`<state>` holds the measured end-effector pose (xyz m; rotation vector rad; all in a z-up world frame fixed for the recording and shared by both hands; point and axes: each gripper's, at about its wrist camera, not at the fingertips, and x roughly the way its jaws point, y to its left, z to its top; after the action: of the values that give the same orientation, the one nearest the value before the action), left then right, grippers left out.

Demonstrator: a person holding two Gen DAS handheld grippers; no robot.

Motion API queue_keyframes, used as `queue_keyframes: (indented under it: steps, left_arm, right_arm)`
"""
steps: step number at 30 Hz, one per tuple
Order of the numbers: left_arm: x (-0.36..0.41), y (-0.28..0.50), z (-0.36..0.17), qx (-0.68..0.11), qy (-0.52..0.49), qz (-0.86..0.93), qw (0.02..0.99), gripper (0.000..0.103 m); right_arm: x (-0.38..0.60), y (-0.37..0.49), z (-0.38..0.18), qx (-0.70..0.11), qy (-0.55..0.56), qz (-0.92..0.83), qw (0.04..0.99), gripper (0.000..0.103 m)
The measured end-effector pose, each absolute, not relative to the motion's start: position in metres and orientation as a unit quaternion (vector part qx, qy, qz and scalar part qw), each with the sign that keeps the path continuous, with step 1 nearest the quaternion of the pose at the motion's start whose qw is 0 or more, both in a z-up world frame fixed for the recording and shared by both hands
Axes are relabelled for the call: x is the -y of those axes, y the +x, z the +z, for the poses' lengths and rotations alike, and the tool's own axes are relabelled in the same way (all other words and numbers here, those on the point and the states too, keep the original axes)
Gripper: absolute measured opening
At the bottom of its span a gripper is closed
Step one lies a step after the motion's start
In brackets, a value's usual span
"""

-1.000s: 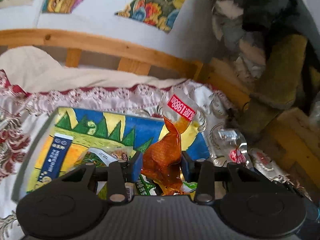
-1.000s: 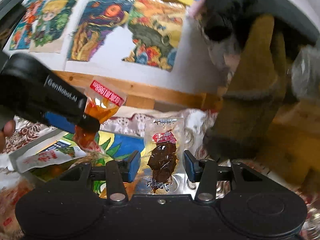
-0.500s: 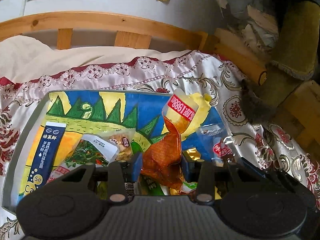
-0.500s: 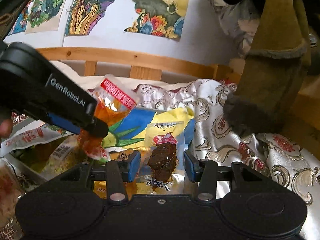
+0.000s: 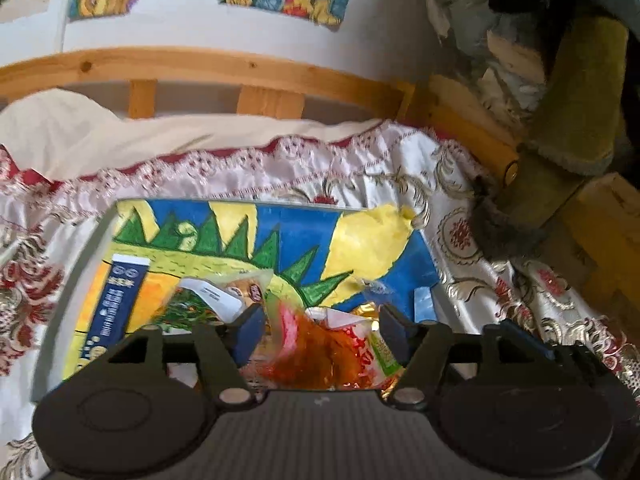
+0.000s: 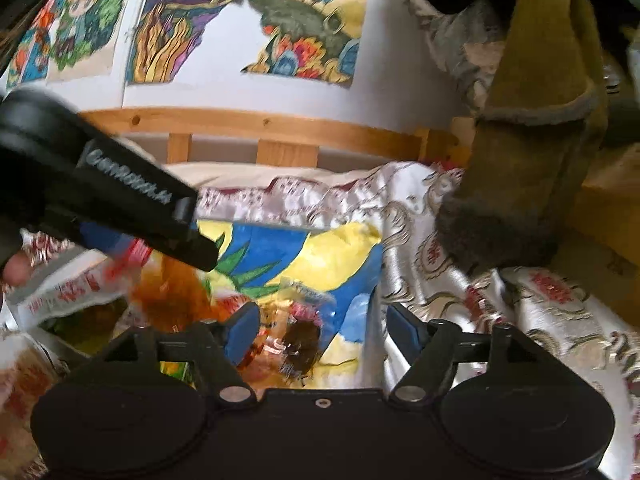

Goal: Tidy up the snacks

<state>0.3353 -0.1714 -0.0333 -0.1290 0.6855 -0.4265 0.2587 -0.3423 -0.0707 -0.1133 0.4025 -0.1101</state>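
A shallow tray (image 5: 60, 312) lined with a bright crayon drawing holds several snack packets. My left gripper (image 5: 322, 320) hangs over its near end, jaws opening; the orange snack packet (image 5: 316, 356) lies blurred and loose between them, neither pad touching it. A dark blue sachet (image 5: 120, 300) and a green packet (image 5: 188, 308) lie to its left. My right gripper (image 6: 322, 320) is over the tray's right end, jaws also opening, with the dark brown snack packet (image 6: 300, 344) free below them. In that view the left gripper (image 6: 152, 248) reaches in from the left above the orange packet (image 6: 172, 292).
The tray rests on a patterned satin cloth (image 5: 460, 240) over a bed with a wooden rail (image 5: 240, 68). An olive fleece garment (image 6: 532, 160) hangs close on the right. A white and red packet (image 6: 60, 292) sits at the left, beside a person's finger (image 6: 16, 268).
Both grippers have opened. The orange packet has dropped out of the left jaws onto the pile. The dark brown packet has left the right jaws and lies lower in the tray.
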Motion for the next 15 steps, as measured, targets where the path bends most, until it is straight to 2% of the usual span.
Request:
queue_keyframes:
  steps: [2, 10, 15]
  left_arm:
    - [0.164, 0.324, -0.025, -0.319, -0.07, -0.206, 0.922, 0.072]
    - [0.124, 0.265, 0.016, -0.228, -0.077, -0.181, 0.953, 0.096]
    - [0.098, 0.228, 0.036, -0.192, -0.084, -0.16, 0.965, 0.102]
  right_arm:
    - [0.344, 0.251, -0.059, -0.189, -0.049, -0.062, 0.979, 0.078]
    - [0.337, 0.205, -0.007, -0.131, -0.026, -0.072, 0.988, 0.089]
    - [0.327, 0.165, 0.019, -0.101, -0.014, -0.067, 0.993, 0.097]
